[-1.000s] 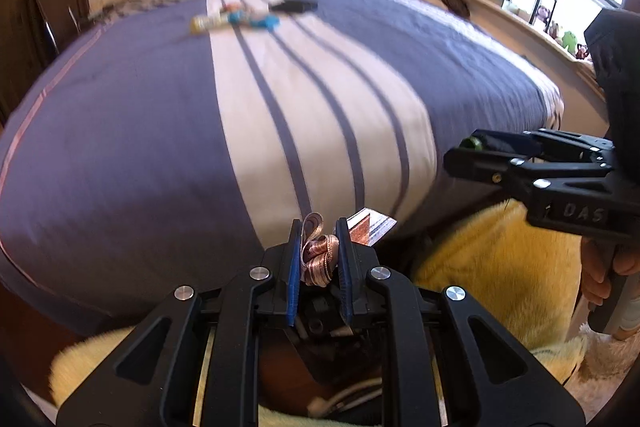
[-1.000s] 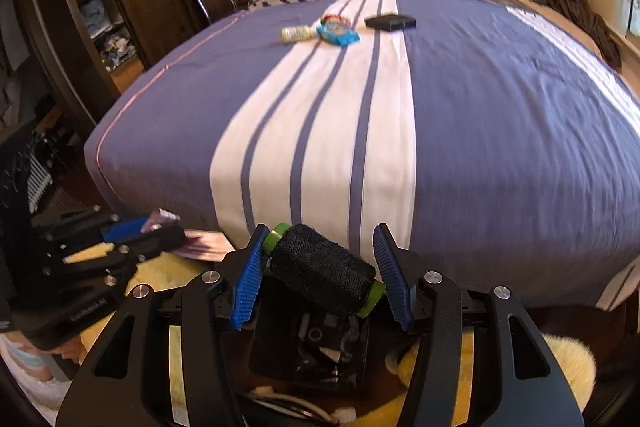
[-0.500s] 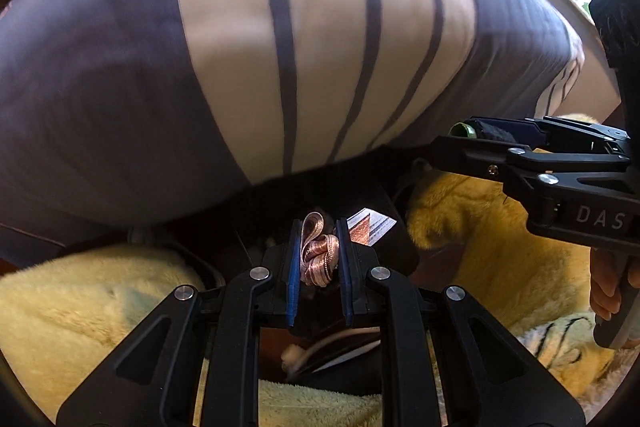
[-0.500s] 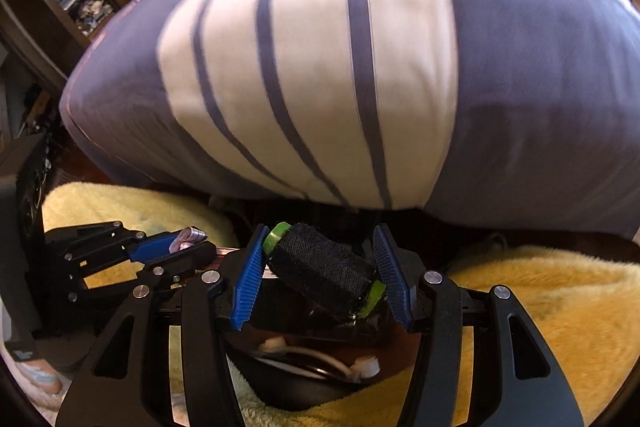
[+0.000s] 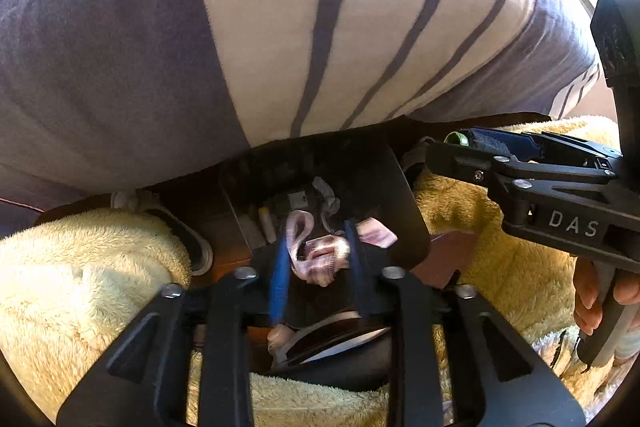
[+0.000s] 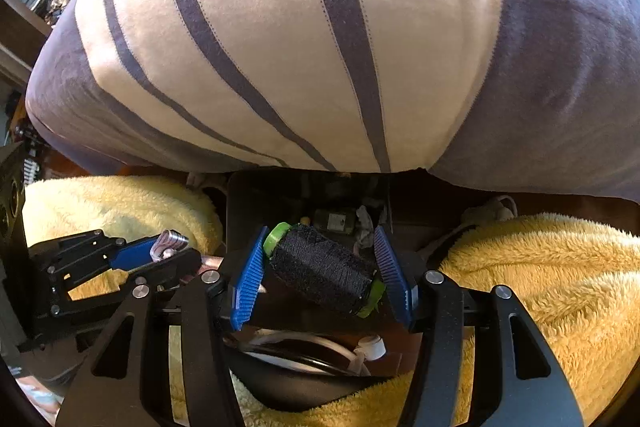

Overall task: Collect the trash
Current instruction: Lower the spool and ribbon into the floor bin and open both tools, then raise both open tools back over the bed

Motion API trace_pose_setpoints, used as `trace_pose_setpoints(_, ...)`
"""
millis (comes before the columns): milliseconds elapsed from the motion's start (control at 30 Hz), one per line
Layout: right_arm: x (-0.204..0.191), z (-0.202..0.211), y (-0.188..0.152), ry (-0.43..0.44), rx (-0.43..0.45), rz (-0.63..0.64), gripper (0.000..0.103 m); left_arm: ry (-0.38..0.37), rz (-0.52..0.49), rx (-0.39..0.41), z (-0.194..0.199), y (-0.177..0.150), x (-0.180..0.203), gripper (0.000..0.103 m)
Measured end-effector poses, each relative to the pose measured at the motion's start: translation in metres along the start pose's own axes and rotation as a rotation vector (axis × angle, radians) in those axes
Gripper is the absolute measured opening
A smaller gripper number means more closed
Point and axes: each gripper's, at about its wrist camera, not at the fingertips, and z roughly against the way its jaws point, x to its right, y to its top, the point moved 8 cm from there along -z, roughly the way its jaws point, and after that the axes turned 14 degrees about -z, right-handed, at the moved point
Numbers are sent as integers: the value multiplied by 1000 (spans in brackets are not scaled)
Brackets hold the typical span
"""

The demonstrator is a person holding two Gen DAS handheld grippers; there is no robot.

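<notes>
Both tongs hover above a black bin point(image 5: 404, 211) on the floor at the foot of the bed point(image 5: 260, 27), each with something between its blue pads. Left tongs point(image 5: 318, 259) have their jaws a little apart around a crumpled pink wrapper point(image 5: 320, 253); the picture is blurred, so I cannot tell whether the pads pinch it or have just let go. That wrapper looks feather-light, soft and crinkly, with loops sticking out past the pads; it should crush flat under any squeeze and may cling to a ribbed pad instead of dropping, so the bunched middle is the sensible place to hold it. Right tongs point(image 6: 320, 269) pinch a black spool point(image 6: 320, 269) with green end caps, lying slantwise across the gap, each pad bearing near one end. It seems rigid and fairly light, its wound surface rough enough to resist slipping, though a round body held askew could roll or pivot; gripping across the wound middle would steady it. Yellow fleece blankets point(image 6: 560, 267) lie on both sides of the bin, which already holds small scraps.
</notes>
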Motion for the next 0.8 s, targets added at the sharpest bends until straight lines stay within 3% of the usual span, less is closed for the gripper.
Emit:
trace_pose_setpoints(67,1,2,5,-2,11,0,67,13,9,4,2,0,-2,48)
trace_pose_setpoints(233,9,18,18,-10,51,-20,72,50,7,20,10,3,-9,61)
trace_pose_setpoints(467,20,53,39,-22,155,-52,94,121,-12,83,40,16,-15,86)
trace_pose_setpoints(667,18,91,64,-21,235,-47,99,173,-46,177,85,43,-18,95)
trace_pose_setpoints(800,15,118,90,-13,309,-36,99,222,-66,253,118,67,-26,95)
